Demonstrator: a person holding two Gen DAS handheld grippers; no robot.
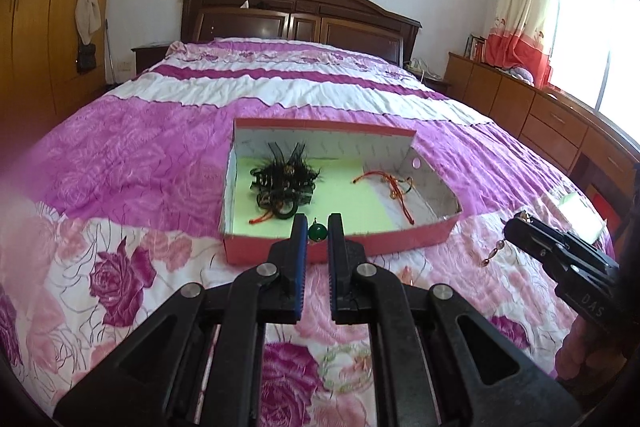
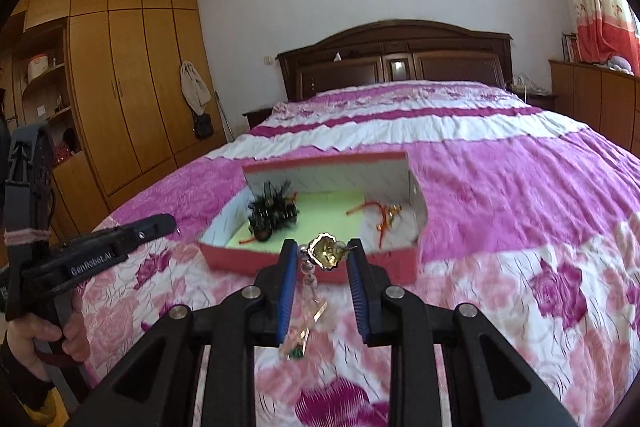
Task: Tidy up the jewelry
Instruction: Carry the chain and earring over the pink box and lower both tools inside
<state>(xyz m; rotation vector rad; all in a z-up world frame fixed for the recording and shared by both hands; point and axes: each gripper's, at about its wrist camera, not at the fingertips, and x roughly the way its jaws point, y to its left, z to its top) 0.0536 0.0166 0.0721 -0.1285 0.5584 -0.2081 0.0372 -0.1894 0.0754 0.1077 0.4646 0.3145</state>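
A: Where does the left gripper (image 1: pixel 318 227) stand?

B: Over the near wall of the red box (image 1: pixel 280 249) on the bed (image 1: pixel 160 147). A green bead pendant (image 1: pixel 319 231) sits between its fingertips, the blue pads close in on either side of it, so the gripper is closed on the pendant.

A: And the right gripper (image 2: pixel 320 251)?

B: It hangs just short of the same box (image 2: pixel 280 263), nearer its right half. A gold ornament (image 2: pixel 326 251) is pinched between its fingers, and a beaded strand (image 2: pixel 310 277) dangles from it down to a small green and clear charm (image 2: pixel 296 349) above the floral bedspread.

A: What lies inside the box?

B: On the pale green lining, a black feathered hair piece (image 1: pixel 286 173) sits at the left, with dark rings and a red cord just in front of it. At the right, beside the white inner wall, lies a tangle of red and orange cords (image 1: pixel 394 185). The two heaps are well apart.

A: Does either gripper touch them?

B: No, both are apart from the heaps, at the near edge.
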